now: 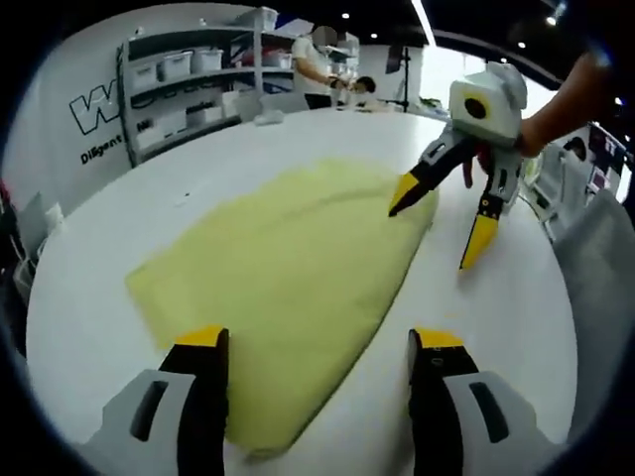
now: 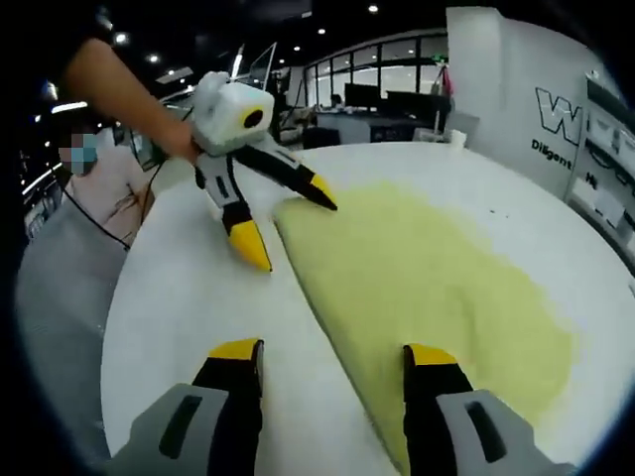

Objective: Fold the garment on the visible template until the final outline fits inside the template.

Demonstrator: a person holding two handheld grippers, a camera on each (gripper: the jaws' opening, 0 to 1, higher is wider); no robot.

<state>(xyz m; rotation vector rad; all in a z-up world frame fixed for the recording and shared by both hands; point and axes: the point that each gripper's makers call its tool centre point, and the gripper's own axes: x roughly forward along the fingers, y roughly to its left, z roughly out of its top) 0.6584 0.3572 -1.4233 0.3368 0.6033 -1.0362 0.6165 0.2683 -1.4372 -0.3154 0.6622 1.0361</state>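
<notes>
A pale yellow garment (image 1: 288,268) lies flat on the round white table (image 1: 506,327), folded into a long shape that narrows toward my left gripper. My left gripper (image 1: 319,342) hangs open just above the garment's near end. My right gripper (image 1: 432,236), held by a hand, is open at the garment's right edge, one tip over the cloth and one over bare table. In the right gripper view the garment (image 2: 437,268) runs up the right half. My right gripper (image 2: 332,352) straddles its near edge, open. The left gripper (image 2: 298,236) is open at the far corner.
Shelves with white bins (image 1: 189,79) stand against a lettered wall behind the table. A person (image 1: 317,59) stands at the far end, and another person (image 2: 99,188) sits off the table's left edge. Bare white table (image 2: 189,297) surrounds the garment.
</notes>
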